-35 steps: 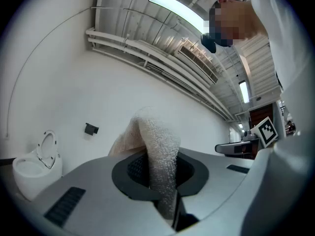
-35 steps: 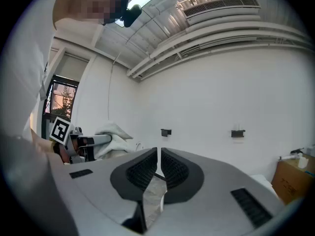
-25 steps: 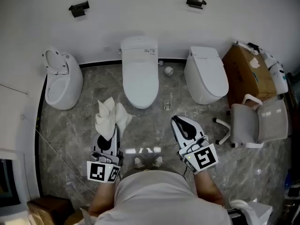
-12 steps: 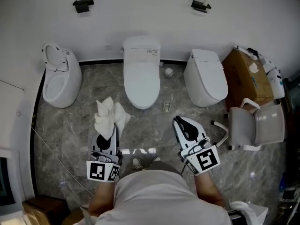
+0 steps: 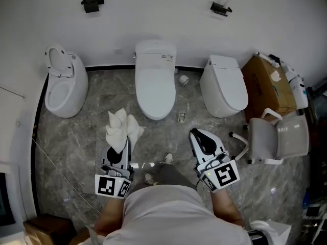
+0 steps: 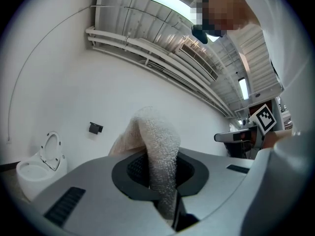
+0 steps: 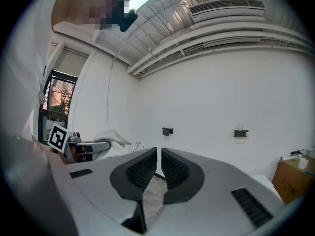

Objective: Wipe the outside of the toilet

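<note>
- My left claw [image 5: 124,143] is clamped on the cloth [image 5: 121,128];
- my right claw [image 5: 201,135] looks all but closed, holding nothing;
- the toilet [image 5: 155,88] stands ahead against the wall [image 5: 153,14], apart from both.

You're standing in what looks like a test or training room, not a real bathroom, though the views don't settle which. Three bowls stand in the open, side by side along one plain white wall: the left toilet [image 5: 64,88] with its seat raised, and the middle toilet [image 5: 155,80] and the right toilet [image 5: 223,86] with their lids down. The marbled floor [image 5: 76,137] also carries an office chair [image 5: 278,137] and a cardboard box [image 5: 265,86]. Above you the ceiling is bare and industrial, with exposed pipes [image 6: 147,53], a strip light [image 6: 170,1] and an air-conditioning vent [image 7: 226,6].
</note>
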{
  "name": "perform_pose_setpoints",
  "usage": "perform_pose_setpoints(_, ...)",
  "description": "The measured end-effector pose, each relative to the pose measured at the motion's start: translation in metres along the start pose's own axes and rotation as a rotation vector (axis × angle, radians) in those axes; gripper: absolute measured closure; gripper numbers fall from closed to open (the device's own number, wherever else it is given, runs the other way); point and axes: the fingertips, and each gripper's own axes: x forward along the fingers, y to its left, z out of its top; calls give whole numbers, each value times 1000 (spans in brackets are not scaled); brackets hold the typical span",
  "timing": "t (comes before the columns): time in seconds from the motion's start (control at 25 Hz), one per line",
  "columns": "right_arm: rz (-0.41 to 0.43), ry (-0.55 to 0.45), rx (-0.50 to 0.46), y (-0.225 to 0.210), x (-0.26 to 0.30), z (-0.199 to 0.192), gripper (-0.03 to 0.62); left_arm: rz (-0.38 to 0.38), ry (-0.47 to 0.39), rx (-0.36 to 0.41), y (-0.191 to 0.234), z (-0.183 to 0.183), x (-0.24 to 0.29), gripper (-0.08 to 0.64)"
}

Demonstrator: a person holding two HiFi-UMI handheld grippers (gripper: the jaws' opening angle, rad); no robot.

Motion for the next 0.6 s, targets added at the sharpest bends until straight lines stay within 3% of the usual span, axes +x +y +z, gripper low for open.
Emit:
perform_pose_setpoints(0.28, 12, 2, 19, -18, 28, -10, 540, -6, 17, 5, 10, -10, 28, 500)
perform_pose_setpoints(0.6, 26, 6, 13, -88, 99, -11, 540, -1, 50, 4, 31, -26, 117, 499)
